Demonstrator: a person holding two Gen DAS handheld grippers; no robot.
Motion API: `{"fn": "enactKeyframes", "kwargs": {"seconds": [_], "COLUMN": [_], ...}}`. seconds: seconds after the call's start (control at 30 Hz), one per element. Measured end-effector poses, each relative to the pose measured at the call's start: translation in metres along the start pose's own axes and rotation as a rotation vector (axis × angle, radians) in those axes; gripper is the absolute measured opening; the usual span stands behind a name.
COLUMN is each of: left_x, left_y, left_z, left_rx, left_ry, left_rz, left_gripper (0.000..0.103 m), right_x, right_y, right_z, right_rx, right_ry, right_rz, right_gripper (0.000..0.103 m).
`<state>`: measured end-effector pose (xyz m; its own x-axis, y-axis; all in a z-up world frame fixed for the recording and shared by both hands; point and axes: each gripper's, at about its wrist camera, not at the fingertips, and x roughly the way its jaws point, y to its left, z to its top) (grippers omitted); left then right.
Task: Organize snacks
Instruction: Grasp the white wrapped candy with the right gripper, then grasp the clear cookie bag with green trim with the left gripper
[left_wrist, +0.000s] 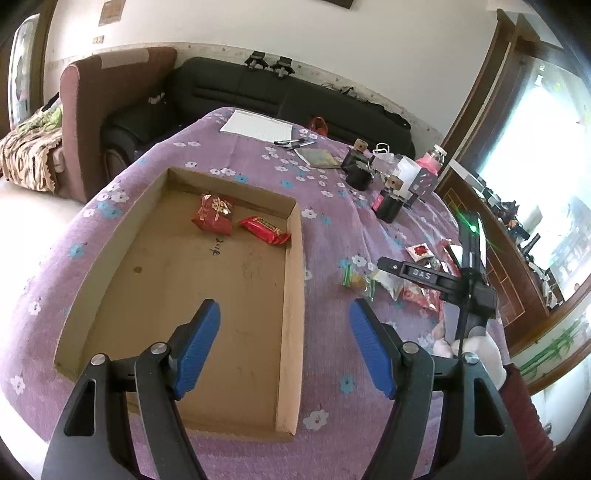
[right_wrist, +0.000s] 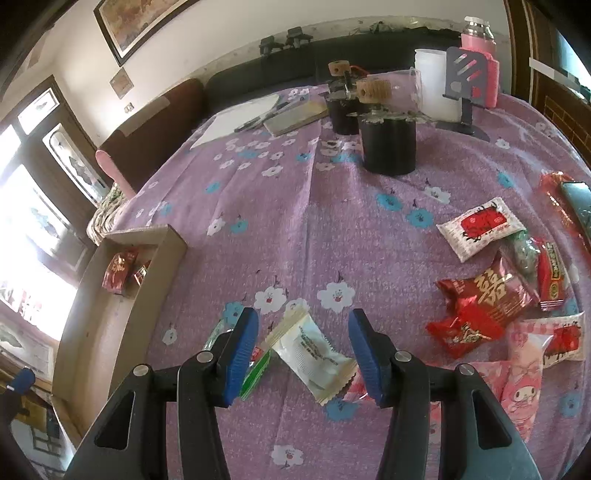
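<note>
A shallow cardboard box (left_wrist: 291, 295) lies on the purple flowered cloth and holds a red snack bag (left_wrist: 214, 214) and a red wrapped bar (left_wrist: 264, 229). My left gripper (left_wrist: 284, 343) is open and empty above the box's near right part. My right gripper (right_wrist: 301, 354) is open, its blue pads on either side of a white snack packet (right_wrist: 314, 354) lying on the cloth. A green-edged packet (right_wrist: 255, 373) lies by the left pad. Several more snacks lie to the right, among them a red bag (right_wrist: 480, 310) and a white-red packet (right_wrist: 480, 227). The box also shows in the right wrist view (right_wrist: 162, 258).
Black cylinders with cork tops (right_wrist: 388, 144), a white cup (right_wrist: 436, 85), a phone stand (right_wrist: 465, 77), a pink bottle (right_wrist: 478, 40), a notebook, pens and paper (left_wrist: 258, 125) stand at the table's far side. Sofas (left_wrist: 280, 92) lie behind. The right gripper appears in the left wrist view (left_wrist: 443, 277).
</note>
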<state>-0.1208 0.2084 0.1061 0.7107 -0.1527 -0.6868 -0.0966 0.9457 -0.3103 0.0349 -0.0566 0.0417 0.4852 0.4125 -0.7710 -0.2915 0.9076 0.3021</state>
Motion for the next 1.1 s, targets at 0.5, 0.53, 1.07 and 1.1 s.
{"fn": "enactKeyframes", "kwargs": {"seconds": [0.5,0.53,1.07,1.1], "left_x": [0.006,0.008,0.107,0.116], "left_y": [-0.014,-0.016,-0.094,-0.098], "left_z": [-0.013,-0.014,0.006,0.008], "left_rx": [0.008,0.01,0.193,0.198], "left_ry": [0.027,0.031,0.212,0.227], "left_rz": [-0.027,-0.029,0.01,0.009], "left_gripper": [0.072,0.072,0.072,0.072], "right_x": [-0.013,-0.017,-0.04,-0.04], "right_y": [0.031,0.03,-0.029,-0.03], "right_z": [-0.058,-0.063,-0.074,-0.074], "right_rx": [-0.181,-0.187,-0.066,-0.06], "right_ry": [0.124,0.123,-0.057,-0.058], "right_rz": [-0.007,-0.004,-0.095,-0.088], "right_gripper": [0.029,0.029,0.03,0.03]}}
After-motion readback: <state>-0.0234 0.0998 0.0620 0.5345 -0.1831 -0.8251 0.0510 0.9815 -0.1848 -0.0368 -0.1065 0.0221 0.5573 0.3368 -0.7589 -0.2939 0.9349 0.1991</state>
